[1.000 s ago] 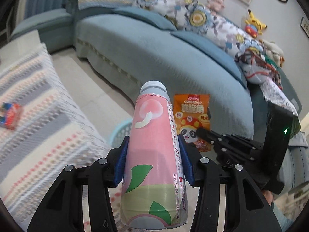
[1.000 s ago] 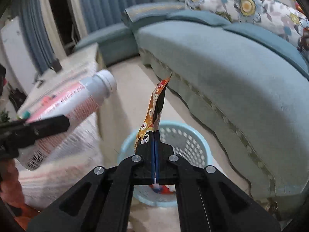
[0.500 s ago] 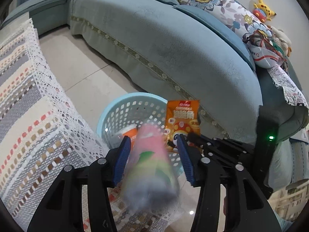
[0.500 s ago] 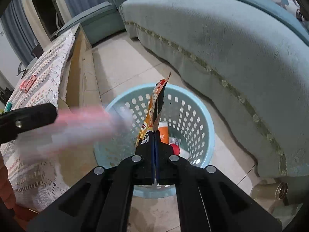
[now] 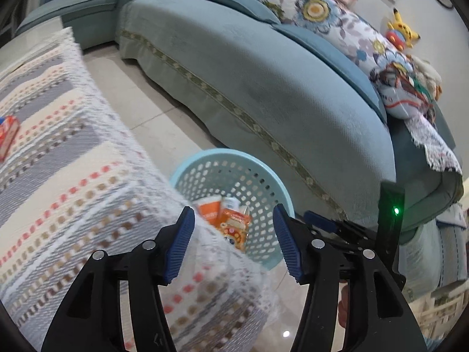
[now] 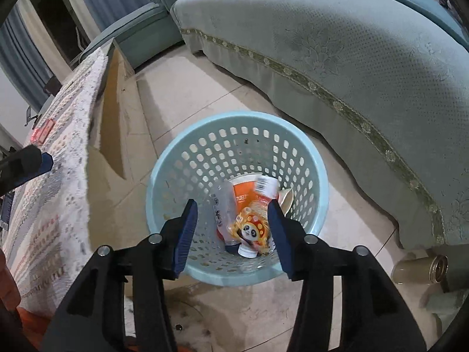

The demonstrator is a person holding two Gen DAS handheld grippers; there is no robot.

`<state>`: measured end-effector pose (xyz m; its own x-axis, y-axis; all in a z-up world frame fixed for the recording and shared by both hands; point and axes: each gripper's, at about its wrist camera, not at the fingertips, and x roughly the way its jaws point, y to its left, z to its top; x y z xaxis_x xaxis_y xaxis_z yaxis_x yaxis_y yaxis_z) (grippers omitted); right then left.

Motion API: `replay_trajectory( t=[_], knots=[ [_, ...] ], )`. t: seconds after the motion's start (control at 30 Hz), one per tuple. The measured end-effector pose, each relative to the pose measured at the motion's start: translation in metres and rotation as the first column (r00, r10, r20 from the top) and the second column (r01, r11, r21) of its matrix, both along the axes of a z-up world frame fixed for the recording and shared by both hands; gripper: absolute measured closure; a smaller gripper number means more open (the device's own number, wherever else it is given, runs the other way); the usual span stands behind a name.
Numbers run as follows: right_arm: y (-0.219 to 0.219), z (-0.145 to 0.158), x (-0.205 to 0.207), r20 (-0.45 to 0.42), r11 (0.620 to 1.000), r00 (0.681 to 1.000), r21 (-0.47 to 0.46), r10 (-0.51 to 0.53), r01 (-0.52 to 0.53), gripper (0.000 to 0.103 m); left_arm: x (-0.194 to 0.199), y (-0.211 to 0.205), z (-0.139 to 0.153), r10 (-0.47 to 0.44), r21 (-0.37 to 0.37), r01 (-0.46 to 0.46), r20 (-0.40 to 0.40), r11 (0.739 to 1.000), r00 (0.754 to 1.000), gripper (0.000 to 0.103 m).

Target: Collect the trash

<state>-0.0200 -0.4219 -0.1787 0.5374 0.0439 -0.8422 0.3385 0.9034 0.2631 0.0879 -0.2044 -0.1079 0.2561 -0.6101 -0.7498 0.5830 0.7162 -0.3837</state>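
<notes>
Tiled floor (image 6: 187, 94) carries blue basket (image 6: 164, 176); snack packet (image 6: 252, 228) lies inside. Left gripper (image 5: 233, 242) and right gripper (image 6: 233, 233) jaws just opened, both empty.

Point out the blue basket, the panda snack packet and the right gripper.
blue basket (image 6: 234, 120): right wrist view, far rim.
panda snack packet (image 6: 249, 228): right wrist view, panda print, inside the basket.
right gripper (image 6: 233, 231): right wrist view, midway between its open fingertips.

— Where's the trash?
— In the pale-blue perforated basket (image 6: 234, 123) on the floor: an orange panda snack packet (image 6: 250, 228) lying atop the pink bottle (image 6: 261, 189), beside an orange cup (image 6: 243, 195).
</notes>
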Motion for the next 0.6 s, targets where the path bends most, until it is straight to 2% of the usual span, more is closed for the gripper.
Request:
replay_trajectory(
  t=[0.1, 0.17, 0.37, 0.47, 0.57, 0.6],
  knots=[
    [0.012, 0.015, -0.002, 0.032, 1.000, 0.999, 0.000, 0.017, -0.017, 0.057, 0.001, 0.021, 0.008, 0.031, -0.021, -0.031, 0.001, 0.999, 1.000, 0.048],
    [0.021, 0.030, -0.002, 0.066, 1.000, 0.997, -0.008, 0.030, -0.029, 0.057, 0.000, 0.037, 0.015, 0.055, -0.028, -0.054, 0.012, 0.998, 0.998, 0.044],
    [0.067, 0.082, 0.011, 0.187, 0.993, 0.976, -0.041, 0.114, -0.108, 0.056, -0.011, 0.111, 0.047, 0.150, -0.083, -0.145, 0.049, 0.986, 0.988, 0.037],
    [0.098, 0.102, 0.025, 0.237, 0.985, 0.957, -0.060, 0.170, -0.160, 0.052, -0.018, 0.158, 0.066, 0.228, -0.099, -0.218, 0.098, 0.971, 0.969, 0.034],
    [0.133, 0.119, 0.044, 0.269, 0.974, 0.936, -0.085, 0.225, -0.210, 0.043, -0.022, 0.213, 0.081, 0.341, -0.101, -0.328, 0.148, 0.939, 0.928, 0.022],
    [0.145, 0.123, 0.052, 0.277, 0.968, 0.928, -0.090, 0.250, -0.234, 0.040, -0.024, 0.235, 0.085, 0.387, -0.090, -0.376, 0.175, 0.922, 0.905, 0.020]
  ],
)
